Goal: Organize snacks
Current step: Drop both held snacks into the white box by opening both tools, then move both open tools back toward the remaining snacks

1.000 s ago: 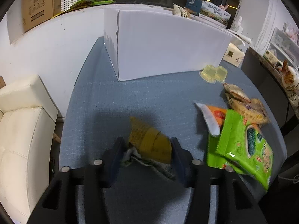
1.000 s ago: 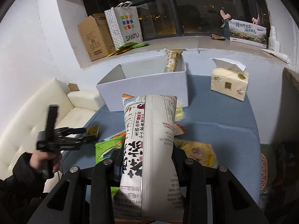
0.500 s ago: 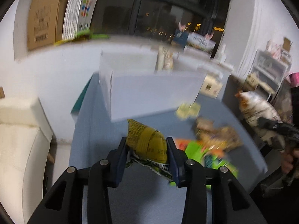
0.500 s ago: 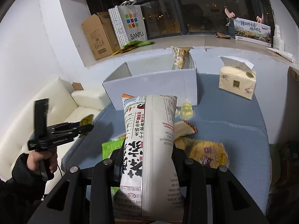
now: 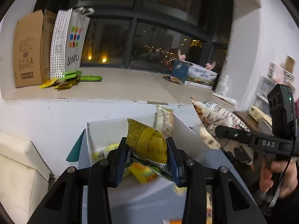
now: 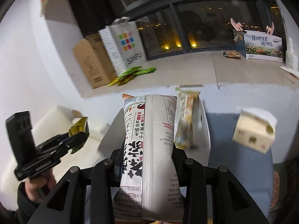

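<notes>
- The left gripper (image 5: 147,155) is clamped on a crumpled yellow snack packet (image 5: 147,141), which hangs over the near edge of the open white box (image 5: 104,130), at about 12 o'clock from the fingers in the left wrist view.
- The right gripper (image 6: 147,160) is clamped on a tall white snack bag (image 6: 149,141), held upright just before the box; in the left wrist view the bag shows at 3 o'clock, near the box's right wall.
- A slim snack pack (image 6: 186,119) stands on end inside the box, at 1 o'clock from the white bag.
- Risk: both hands converge on one opening, so the grippers or bags may collide and knock a packet outside.
- Risk: the yellow packet is gripped by a fold; it may slip early and fall short of the box.
- Risk: the tall bag could topple the standing pack or catch on the box wall.
- A tissue box (image 6: 254,132) sits at 3 o'clock, well apart.
</notes>
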